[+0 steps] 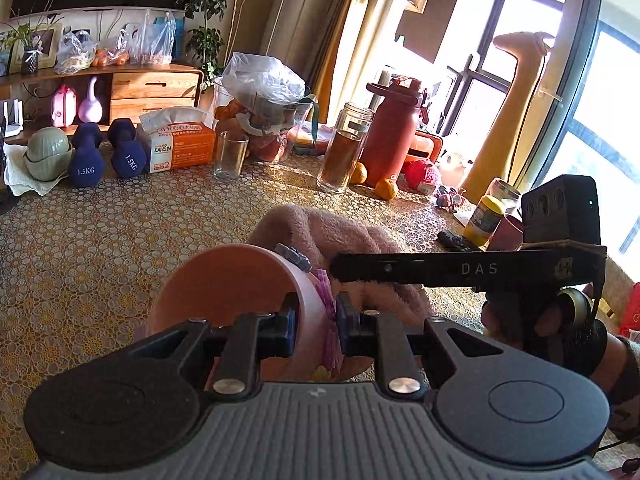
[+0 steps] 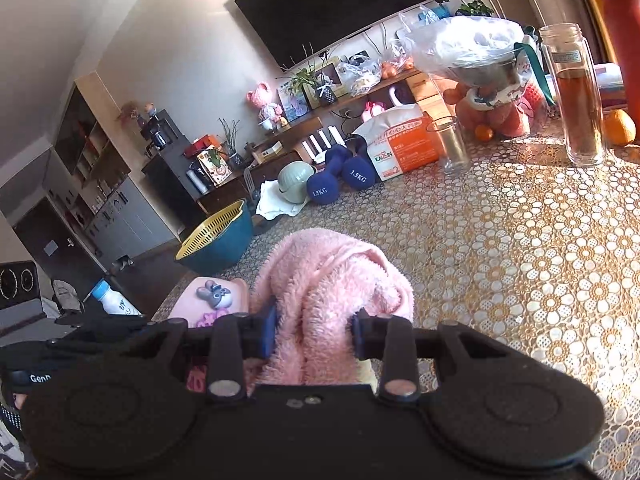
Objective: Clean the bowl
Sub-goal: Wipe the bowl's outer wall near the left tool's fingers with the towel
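Tablecloth (image 2: pixel 540 264) of gold lace circles covers the table; a television (image 2: pixel 332 4) hangs behind. Dumbbells (image 1: pixel 86 156) read "1.5KG". Left gripper (image 1: pixel 316 320) pinches the pink bowl (image 1: pixel 224 280)'s rim; right gripper (image 2: pixel 314 330) clamps the pink towel (image 2: pixel 328 276).

Sunlit windows (image 1: pixel 520 40) face a wall television (image 2: pixel 320 4) above a cluttered wooden cabinet (image 1: pixel 152 88).

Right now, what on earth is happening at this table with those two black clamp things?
A person is cleaning a pink bowl with two hand-held grippers. The left gripper is clamped on the bowl's rim, holding it tipped on its side above the patterned table. The right gripper is closed on a fluffy pink cloth, right beside the bowl.
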Available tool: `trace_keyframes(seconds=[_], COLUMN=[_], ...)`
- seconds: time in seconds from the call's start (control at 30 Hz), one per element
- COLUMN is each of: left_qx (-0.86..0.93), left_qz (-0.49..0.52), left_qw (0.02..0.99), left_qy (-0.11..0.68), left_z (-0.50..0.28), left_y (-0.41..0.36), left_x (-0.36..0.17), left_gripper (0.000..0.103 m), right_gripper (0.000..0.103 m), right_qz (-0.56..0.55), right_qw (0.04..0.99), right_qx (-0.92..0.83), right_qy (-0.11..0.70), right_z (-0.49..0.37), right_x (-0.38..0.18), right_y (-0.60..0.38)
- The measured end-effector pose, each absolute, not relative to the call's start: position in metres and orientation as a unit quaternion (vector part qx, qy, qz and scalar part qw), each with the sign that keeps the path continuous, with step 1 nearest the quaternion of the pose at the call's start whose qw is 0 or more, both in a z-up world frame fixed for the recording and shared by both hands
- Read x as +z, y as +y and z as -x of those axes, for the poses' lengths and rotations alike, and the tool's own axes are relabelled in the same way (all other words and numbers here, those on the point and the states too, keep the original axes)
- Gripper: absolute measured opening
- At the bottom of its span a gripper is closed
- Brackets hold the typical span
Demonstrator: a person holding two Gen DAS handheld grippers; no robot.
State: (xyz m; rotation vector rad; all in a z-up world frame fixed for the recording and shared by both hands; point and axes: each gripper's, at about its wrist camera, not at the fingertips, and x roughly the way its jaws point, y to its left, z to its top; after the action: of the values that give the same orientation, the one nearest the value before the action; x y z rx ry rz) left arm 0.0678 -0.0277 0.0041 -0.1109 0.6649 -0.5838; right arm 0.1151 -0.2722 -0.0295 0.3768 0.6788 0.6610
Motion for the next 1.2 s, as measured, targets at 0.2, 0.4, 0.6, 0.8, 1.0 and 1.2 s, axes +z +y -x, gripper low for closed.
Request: trace_keyframes(seconds=[0.2, 0.4, 0.6, 0.8, 1.0, 1.2], left_qx=[-0.273, -0.266, -0.261, -0.275, -0.296, -0.291], left_qz=[0.061, 0.072, 0.082, 0.085, 0.080, 0.083], left_qw=[0.904, 0.903, 0.902, 0.898, 0.893, 0.896], left_qy=[0.324, 0.330, 0.335, 0.333, 0.330, 0.326], left_z=[-0.076, -0.084, -0.087, -0.079, -0.069, -0.067], left_y=[-0.025, -0.023, -0.020, -0.017, -0.025, -0.023], left_x=[0.002, -0.007, -0.013, -0.011, -0.009, -0.007], left_gripper=[0.019, 0.019, 0.019, 0.019, 0.019, 0.019], right_gripper=[0.034, 0.034, 0.034, 0.034, 0.034, 0.034], right_qz=[-0.186, -0.166, -0.119, -0.130, -0.170, -0.189], right_qw=[0.860, 0.844, 0.826, 0.856, 0.864, 0.863], right_qx=[0.330, 0.355, 0.393, 0.338, 0.324, 0.315], right_qy=[0.341, 0.367, 0.386, 0.370, 0.346, 0.347], right_z=[-0.103, -0.083, -0.060, -0.077, -0.106, -0.124], right_x=[-0.041, -0.052, -0.059, -0.049, -0.035, -0.038], right_y=[-0.272, -0.257, -0.237, -0.265, -0.278, -0.275])
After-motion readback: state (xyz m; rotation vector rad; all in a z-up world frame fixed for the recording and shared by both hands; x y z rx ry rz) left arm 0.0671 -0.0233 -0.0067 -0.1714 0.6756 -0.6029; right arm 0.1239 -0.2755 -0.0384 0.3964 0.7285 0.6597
